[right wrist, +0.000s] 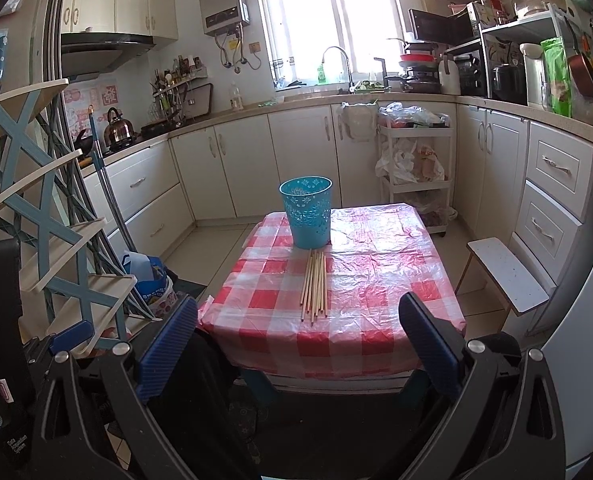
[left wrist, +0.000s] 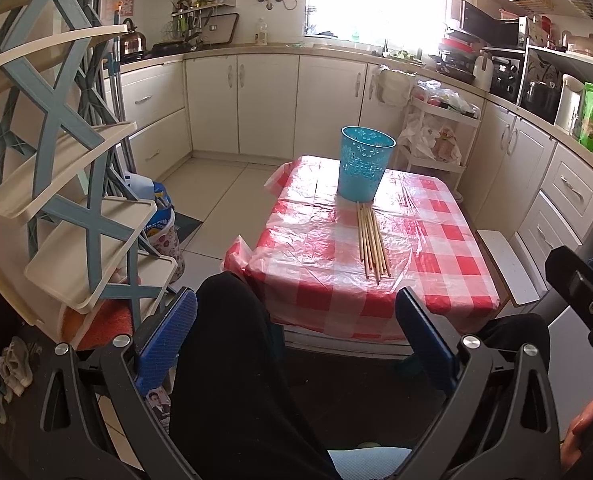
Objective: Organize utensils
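Table: a small table [right wrist: 376,280] under a red-and-white checked plastic cloth, ahead of both claws.
Basket: a blue perforated basket [right wrist: 307,216] upright at the table's far side.
Chopsticks: a loose bundle of wooden chopsticks [right wrist: 315,286] flat on the cloth, just in front of the basket, between it and the claws.
Left claw: the left gripper [left wrist: 296,340], jaws spread wide, holding nothing, short of the table's near edge.
Right claw: the right gripper [right wrist: 300,344], jaws also apart and empty, near that edge.

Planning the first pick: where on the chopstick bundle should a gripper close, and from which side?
Probably the near ends of the chopsticks, approached from above at the table's near edge. They lie flat, side by side, lengthwise away from the grippers; the far ends sit close against the blue basket, leaving little room there. Both the left gripper and right gripper are open, held back.
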Motion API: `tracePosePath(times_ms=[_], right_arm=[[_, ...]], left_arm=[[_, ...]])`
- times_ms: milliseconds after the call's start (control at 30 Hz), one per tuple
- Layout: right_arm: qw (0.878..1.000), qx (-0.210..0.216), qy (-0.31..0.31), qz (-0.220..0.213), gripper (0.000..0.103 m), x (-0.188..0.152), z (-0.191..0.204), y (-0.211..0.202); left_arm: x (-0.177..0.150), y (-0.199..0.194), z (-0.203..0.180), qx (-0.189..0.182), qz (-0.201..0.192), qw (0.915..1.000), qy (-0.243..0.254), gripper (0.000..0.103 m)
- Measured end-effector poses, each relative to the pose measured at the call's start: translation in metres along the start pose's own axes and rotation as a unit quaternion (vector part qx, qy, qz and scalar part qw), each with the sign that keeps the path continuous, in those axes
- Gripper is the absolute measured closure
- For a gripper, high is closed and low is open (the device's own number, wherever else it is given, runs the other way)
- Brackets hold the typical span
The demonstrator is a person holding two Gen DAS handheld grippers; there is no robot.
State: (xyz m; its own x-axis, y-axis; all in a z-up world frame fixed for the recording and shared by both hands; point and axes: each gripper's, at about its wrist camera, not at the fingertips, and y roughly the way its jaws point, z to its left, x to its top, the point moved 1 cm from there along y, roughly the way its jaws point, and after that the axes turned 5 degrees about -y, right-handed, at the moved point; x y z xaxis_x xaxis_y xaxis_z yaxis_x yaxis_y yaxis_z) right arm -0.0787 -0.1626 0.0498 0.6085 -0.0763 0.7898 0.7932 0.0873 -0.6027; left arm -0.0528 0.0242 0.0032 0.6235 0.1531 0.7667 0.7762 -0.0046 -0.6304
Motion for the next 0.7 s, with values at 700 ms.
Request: tracePosePath(times_ms=[700], right_arm=[[1.0, 0.0, 0.0, 0.0, 0.006, 0.0003, 0.0002, 0.0001]], left_arm=[[0.0013, -0.0001, 0.0007, 0.0, 0.0, 1.0, 0.0, 0.008]])
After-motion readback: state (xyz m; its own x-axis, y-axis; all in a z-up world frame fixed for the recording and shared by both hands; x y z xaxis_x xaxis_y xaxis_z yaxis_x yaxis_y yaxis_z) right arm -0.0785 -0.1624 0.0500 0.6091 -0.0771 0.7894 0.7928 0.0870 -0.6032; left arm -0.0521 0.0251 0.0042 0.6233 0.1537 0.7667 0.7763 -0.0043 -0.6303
